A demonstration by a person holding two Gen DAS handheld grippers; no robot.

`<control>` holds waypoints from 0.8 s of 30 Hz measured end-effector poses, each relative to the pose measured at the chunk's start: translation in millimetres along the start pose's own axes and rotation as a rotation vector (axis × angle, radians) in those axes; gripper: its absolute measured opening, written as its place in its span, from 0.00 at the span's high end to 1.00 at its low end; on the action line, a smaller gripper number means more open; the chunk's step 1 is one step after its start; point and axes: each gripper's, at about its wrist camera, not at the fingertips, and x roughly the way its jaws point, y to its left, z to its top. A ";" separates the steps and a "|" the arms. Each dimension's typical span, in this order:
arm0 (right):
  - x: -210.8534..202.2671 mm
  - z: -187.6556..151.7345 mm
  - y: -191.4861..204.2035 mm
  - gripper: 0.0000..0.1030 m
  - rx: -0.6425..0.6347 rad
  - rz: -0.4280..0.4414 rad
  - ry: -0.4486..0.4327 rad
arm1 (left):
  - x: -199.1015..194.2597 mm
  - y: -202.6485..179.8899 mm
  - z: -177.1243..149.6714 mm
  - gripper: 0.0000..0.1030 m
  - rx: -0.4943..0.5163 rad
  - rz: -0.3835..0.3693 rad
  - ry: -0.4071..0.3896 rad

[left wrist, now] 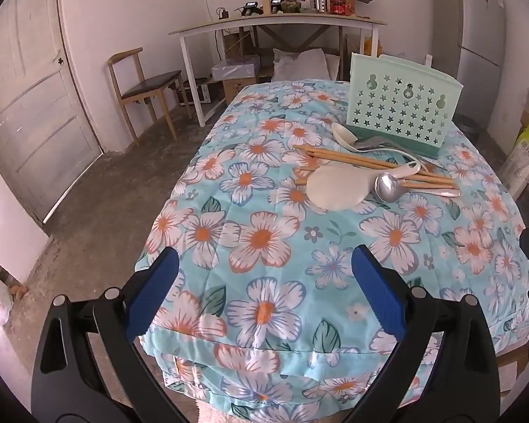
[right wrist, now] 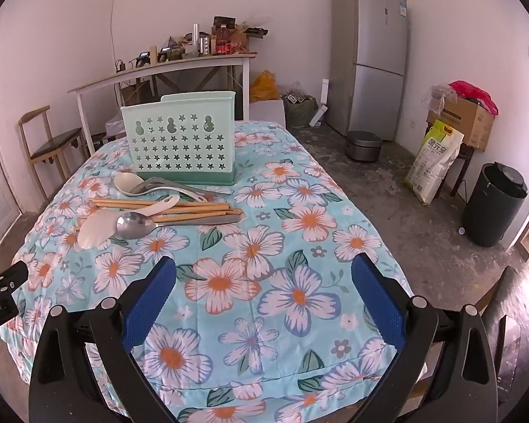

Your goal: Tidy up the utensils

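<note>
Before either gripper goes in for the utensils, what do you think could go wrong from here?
1. The metal spoon, rice paddle and chopsticks lie overlapped, so lifting one may drag or scatter the others.
2. The floral cloth looks soft and wrinkled; flat pieces may be hard to get under, and fingertips could snag it.
3. The green holder looks light, so a clumsy insertion might tip it.

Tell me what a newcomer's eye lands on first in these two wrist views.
First, the bright blue floral cloth covering the table. Next, the mint-green plastic utensil holder with star cut-outs standing at the far end, and in front of it a loose heap: wooden chopsticks, a white plastic rice paddle and a shiny metal spoon.
</note>
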 end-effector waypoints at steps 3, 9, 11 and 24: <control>0.5 0.1 -0.6 0.06 -0.001 -0.001 -0.002 | -0.6 0.3 0.6 0.08 -0.001 0.001 0.000; 1.2 0.8 -1.5 0.06 -0.001 -0.002 -0.001 | 0.0 1.1 0.7 0.08 -0.007 -0.003 0.005; 1.2 1.1 -1.8 0.06 -0.001 -0.001 0.001 | 0.2 1.1 0.6 0.08 -0.007 -0.006 0.007; 2.1 -0.9 1.0 0.06 0.000 0.000 -0.001 | 2.2 3.0 -0.3 0.08 -0.013 -0.010 0.011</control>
